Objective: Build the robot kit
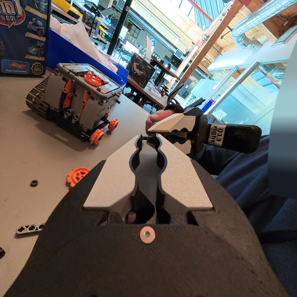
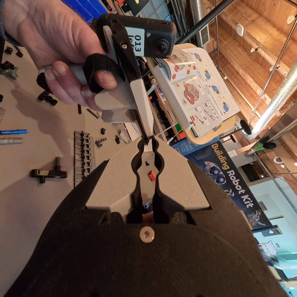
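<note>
My left gripper [image 1: 149, 138] is nearly closed, its tips pinching a small black brick part [image 1: 149, 137] above the table. My right gripper [image 1: 151, 131] comes in from the right, held by a hand, and its tips meet the same part. In the right wrist view my right gripper [image 2: 147, 140] is shut on the small black part [image 2: 146, 141], and the left gripper [image 2: 147, 134] reaches down from above to the same spot, tip to tip. A grey and orange brick-built tracked vehicle [image 1: 75, 99] stands on the table to the left.
An orange gear wheel [image 1: 77, 176], a black ring [image 1: 34, 183] and a grey beam [image 1: 29, 228] lie near my left gripper. A strip of grey track links [image 2: 83, 155], a black axle part [image 2: 48, 173], loose pins, an open instruction booklet on a stand [image 2: 197, 90] and a kit box [image 1: 22, 37] surround them. The grippers are tip to tip, or close to it. The orange gear wheel [image 1: 77, 176] is about equally far from each gripper, around 12 cm.
</note>
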The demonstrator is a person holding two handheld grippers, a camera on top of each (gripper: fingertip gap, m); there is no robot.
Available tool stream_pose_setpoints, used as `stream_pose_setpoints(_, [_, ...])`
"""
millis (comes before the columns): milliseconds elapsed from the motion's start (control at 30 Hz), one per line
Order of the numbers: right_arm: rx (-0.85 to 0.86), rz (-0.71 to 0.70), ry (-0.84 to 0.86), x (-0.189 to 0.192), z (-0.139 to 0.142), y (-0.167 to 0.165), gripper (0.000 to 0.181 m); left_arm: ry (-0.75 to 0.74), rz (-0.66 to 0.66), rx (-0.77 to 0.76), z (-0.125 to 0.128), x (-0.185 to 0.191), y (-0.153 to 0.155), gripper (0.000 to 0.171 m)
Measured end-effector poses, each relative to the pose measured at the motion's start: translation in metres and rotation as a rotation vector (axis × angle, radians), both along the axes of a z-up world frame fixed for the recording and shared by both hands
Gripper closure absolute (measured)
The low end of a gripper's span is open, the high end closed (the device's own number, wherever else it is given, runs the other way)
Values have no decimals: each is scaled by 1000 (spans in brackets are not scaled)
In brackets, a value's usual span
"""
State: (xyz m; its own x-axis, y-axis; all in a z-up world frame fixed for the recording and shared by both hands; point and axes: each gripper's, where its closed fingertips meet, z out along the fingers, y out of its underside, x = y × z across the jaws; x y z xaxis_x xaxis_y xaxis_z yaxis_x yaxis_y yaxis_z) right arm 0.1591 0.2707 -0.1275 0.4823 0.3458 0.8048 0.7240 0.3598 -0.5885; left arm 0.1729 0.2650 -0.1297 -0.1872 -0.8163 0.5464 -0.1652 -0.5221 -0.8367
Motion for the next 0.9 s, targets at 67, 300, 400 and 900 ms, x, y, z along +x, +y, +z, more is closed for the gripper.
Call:
stream_pose_setpoints(67, [-14,1,14,0,0,0,175,-8,-9,-17,1,0,-1,157])
stream_pose_setpoints(300, [-35,20,60,0,3,-2,176,-49,-40,-77,5,-1,-4,157])
stream_pose_setpoints(400, [-76,54,132,0,6,-5,179,-69,-59,-97,8,-1,-7,157])
stream_pose_setpoints(900, [-164,193,391,7,34,-14,180,-181,-116,-164,26,-7,-12,154])
